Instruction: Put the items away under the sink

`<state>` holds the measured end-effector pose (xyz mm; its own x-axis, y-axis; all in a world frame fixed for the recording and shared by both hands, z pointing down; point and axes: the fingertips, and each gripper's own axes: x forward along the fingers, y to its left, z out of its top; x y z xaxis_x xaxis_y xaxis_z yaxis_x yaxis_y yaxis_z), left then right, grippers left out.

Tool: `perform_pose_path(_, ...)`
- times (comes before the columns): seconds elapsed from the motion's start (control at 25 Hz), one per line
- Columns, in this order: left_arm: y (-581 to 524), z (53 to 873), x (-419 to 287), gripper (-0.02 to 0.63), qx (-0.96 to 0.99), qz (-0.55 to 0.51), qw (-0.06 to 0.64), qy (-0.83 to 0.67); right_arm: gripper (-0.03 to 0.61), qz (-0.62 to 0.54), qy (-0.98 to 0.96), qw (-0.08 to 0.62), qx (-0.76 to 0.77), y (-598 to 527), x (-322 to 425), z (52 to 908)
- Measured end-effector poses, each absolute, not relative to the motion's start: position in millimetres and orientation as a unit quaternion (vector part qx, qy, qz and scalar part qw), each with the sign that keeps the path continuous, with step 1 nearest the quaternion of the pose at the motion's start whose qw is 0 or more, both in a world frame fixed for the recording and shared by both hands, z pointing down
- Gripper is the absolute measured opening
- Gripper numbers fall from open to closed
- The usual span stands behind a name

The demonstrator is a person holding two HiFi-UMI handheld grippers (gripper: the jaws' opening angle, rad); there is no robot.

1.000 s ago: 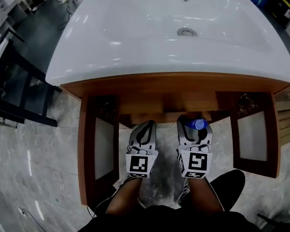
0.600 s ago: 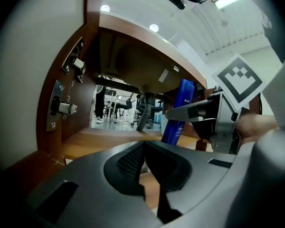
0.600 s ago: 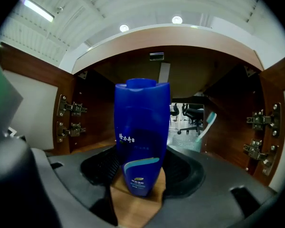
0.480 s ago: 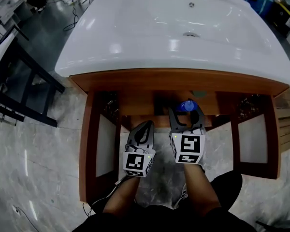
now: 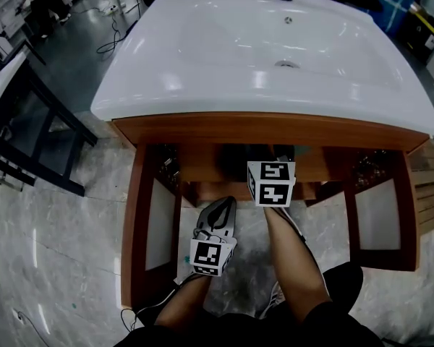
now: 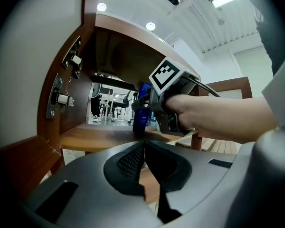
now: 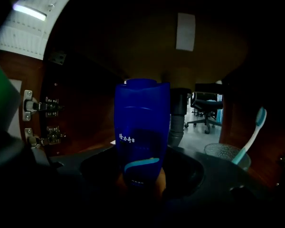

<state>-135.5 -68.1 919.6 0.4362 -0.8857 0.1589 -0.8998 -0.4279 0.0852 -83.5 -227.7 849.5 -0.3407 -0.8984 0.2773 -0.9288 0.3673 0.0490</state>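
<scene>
Right gripper point(image 7: 140, 177) has carried one blue bottle point(image 7: 141, 127) under sink point(image 5: 224, 56), near one toothbrush point(image 7: 250, 136).

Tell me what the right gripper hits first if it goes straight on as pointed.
Likely the grey drain pipe, just behind and right of the blue bottle held in the right gripper; the bottle would touch it first. Depth is unclear; it might slip past.

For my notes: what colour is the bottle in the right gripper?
The bottle is dark blue, best seen in the right gripper view.
</scene>
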Motion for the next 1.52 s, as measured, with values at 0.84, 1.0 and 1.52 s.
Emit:
perform_pose_path(0.84, -70.0, 933.9, -139.5, 0.021, 0.838, 0.046, 0.086, -0.537, 0.319, 0.025, -0.811, 0.121, 0.572, -257.8, -95.7, 851.8)
perform_pose_path(1.0, -68.4, 935.0, -133.1, 0.021, 0.839, 0.044, 0.093, -0.534, 0.334, 0.024, -0.814, 0.120, 0.567, -246.5, -92.3, 856.1)
perform_pose_path(1.52, -68.5, 921.9, -124.7, 0.021, 0.818, 0.082, 0.107, -0.559, 0.136, -0.017, -0.817, 0.144, 0.558, -136.4, -67.2, 861.2)
